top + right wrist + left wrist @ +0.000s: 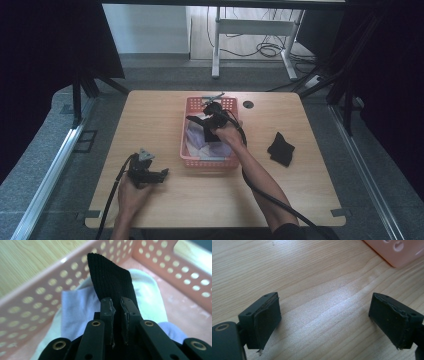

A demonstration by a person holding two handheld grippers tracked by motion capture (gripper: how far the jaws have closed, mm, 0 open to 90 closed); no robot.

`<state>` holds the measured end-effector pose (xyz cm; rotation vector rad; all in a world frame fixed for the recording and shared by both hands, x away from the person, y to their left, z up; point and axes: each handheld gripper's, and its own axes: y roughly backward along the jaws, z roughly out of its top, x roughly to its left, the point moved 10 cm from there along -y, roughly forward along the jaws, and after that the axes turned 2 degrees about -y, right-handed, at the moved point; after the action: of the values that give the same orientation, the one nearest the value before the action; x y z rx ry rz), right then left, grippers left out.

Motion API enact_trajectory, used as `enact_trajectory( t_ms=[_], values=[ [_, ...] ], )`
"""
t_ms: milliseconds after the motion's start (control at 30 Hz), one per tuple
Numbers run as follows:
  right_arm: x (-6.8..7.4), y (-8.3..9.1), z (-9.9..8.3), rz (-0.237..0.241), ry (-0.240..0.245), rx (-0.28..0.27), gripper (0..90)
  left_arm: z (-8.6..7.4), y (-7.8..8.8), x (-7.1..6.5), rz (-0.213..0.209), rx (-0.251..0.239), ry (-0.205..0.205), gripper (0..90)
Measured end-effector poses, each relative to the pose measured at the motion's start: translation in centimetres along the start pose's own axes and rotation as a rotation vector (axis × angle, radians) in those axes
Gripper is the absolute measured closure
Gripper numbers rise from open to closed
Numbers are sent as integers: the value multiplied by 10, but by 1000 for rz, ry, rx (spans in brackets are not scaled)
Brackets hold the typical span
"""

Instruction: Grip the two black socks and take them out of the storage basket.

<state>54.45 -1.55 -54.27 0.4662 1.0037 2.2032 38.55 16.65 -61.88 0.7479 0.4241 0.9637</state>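
Note:
A pink perforated basket point(187, 159) stands in the middle of the wooden table, with white and pale lilac cloths point(200, 142) inside. My right gripper point(209, 122) hovers over the basket, shut on a black sock point(110, 281) that sticks up between its jaws above the cloths point(75, 305) and the basket wall point(37, 290). A second black sock point(281, 148) lies crumpled on the table right of the basket. My left gripper point(161, 175) rests low over the table at the front left, open, with bare wood between its pads point(265, 320).
A corner of the pink basket point(398, 252) shows at the top right of the left gripper view. A dark cable hole point(248, 104) sits in the table near the back edge. Cables trail from both grippers toward the front edge. A white desk frame stands beyond the table.

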Motion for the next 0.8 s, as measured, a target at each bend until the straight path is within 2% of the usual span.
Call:
enact_trajectory(
  t_ms=[433, 600, 800],
  values=[
    [14, 42, 19, 34, 51, -79, 808, 0, 0, 0, -1, -1, 1, 102],
    [15, 54, 23, 50, 47, -108, 808, 0, 0, 0, -1, -5, 5, 102],
    [16, 71, 26, 46, 57, -129, 808, 1, 0, -1, 0, -6, 7, 102]
  ],
)
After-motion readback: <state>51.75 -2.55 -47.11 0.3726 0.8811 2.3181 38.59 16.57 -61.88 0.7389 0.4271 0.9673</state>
